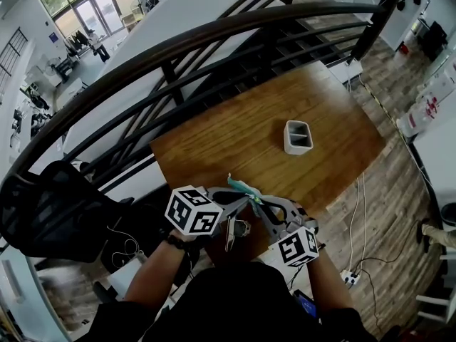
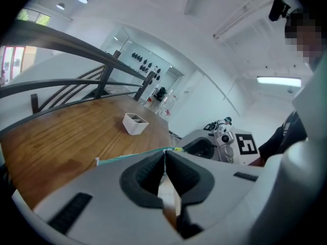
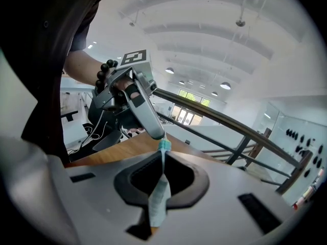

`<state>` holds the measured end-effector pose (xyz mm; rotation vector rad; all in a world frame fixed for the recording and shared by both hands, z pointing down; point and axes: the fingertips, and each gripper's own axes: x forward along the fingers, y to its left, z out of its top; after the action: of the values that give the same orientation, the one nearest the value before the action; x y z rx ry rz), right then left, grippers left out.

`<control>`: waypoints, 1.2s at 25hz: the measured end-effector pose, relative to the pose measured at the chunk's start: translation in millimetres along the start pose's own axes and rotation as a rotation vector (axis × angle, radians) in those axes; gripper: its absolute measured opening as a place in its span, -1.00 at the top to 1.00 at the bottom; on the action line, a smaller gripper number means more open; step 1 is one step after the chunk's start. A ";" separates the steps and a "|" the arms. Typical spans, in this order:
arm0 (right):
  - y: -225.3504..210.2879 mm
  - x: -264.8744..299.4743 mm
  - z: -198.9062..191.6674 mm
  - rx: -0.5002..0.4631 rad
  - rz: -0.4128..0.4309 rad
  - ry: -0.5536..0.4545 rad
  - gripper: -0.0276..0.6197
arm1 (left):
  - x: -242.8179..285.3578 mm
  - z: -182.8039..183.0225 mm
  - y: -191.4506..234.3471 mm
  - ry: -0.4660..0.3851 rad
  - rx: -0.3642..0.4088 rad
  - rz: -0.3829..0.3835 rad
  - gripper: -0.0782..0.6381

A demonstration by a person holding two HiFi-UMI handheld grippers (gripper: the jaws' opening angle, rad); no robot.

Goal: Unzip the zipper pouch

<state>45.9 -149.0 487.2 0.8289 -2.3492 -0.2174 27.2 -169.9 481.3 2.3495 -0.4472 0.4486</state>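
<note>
- We see the left gripper (image 1: 241, 199) and the right gripper (image 1: 258, 204) raised side by side over the near edge of the brown wooden table (image 1: 235, 134), tips almost meeting.
- The teal zipper pouch (image 1: 242, 187) hangs between them, off the table top, held in the air by both tools.
- In the left gripper view, the left gripper (image 2: 164, 154) has its jaws pressed together, nipping the thin top edge of the pouch (image 2: 127, 157) right at the tips – the teal strip runs away to the left from that point.
- In the right gripper view, the right gripper (image 3: 163, 154) also has its jaws squeezed tight, with a flat strip of the pouch (image 3: 159, 198) caught between the dark pads and sticking out past the tips.
- From there we also see the left gripper (image 3: 158, 132) coming in from the far left, its tip touching the pouch's upper end.
- A white two-compartment plastic container (image 1: 298, 137) stands farther out on the table – well apart from both grippers.
- A black curved metal railing (image 1: 214, 34) runs beyond the table's far side.
- A black mesh chair (image 1: 50, 205) sits at the near left.
</note>
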 end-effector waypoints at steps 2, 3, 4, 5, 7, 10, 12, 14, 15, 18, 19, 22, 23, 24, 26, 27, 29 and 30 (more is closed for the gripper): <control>-2.4 -4.5 3.3 0.018 -0.003 -0.017 0.91 | -2.8 0.3 12.9 0.010 0.031 0.082 0.74; -3.7 -7.3 4.7 0.029 -0.003 -0.024 0.91 | -5.0 0.5 17.0 0.015 0.052 0.106 0.74; -4.8 -9.7 5.3 0.035 -0.003 -0.029 0.91 | -7.4 1.8 16.7 0.013 0.061 0.102 0.74; -6.0 -11.7 5.3 0.038 -0.004 -0.033 0.91 | -9.8 4.4 14.3 0.004 0.055 0.084 0.74; -9.5 -13.7 5.1 0.043 -0.011 -0.035 0.91 | -12.3 9.7 11.6 -0.015 0.041 0.062 0.74; -9.7 -12.6 7.0 0.029 -0.021 -0.026 0.91 | -11.8 9.1 13.7 -0.018 0.056 0.080 0.74; -9.5 -13.0 6.6 0.024 -0.032 -0.029 0.91 | -11.6 7.6 15.3 -0.015 0.076 0.099 0.74; -11.8 -15.1 6.7 0.033 -0.040 -0.033 0.91 | -13.3 7.3 19.5 -0.013 0.089 0.128 0.74; -13.3 -16.2 6.0 0.036 -0.045 -0.034 0.91 | -14.5 7.0 22.4 -0.012 0.092 0.142 0.74; -16.9 -17.9 4.5 0.028 -0.056 -0.032 0.91 | -17.2 6.9 27.2 -0.014 0.086 0.157 0.74; -17.8 -18.2 4.4 0.026 -0.059 -0.032 0.91 | -17.8 7.1 28.3 -0.015 0.089 0.165 0.74; -19.4 -18.9 5.4 0.028 -0.064 -0.031 0.91 | -18.6 6.8 30.2 -0.012 0.096 0.181 0.74; -19.6 -18.5 5.3 0.029 -0.066 -0.032 0.91 | -19.1 7.0 31.1 -0.013 0.093 0.182 0.74; -19.9 -18.0 5.1 0.029 -0.067 -0.033 0.91 | -20.0 7.3 32.6 -0.015 0.090 0.185 0.74; -21.0 -18.1 4.9 0.033 -0.070 -0.036 0.91 | -22.9 8.1 37.2 -0.021 0.086 0.201 0.74; -21.6 -18.7 4.8 0.037 -0.072 -0.040 0.91 | -24.9 8.6 39.4 -0.025 0.081 0.208 0.74; -22.9 -19.5 5.0 0.041 -0.076 -0.048 0.91 | -28.3 8.9 43.1 -0.035 0.069 0.216 0.74; -23.4 -19.6 5.5 0.041 -0.077 -0.049 0.91 | -29.3 8.8 44.8 -0.038 0.065 0.220 0.74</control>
<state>66.3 -155.7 464.8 0.9450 -2.3762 -0.2250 -16.3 -201.7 488.0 2.3844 -0.7240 0.5283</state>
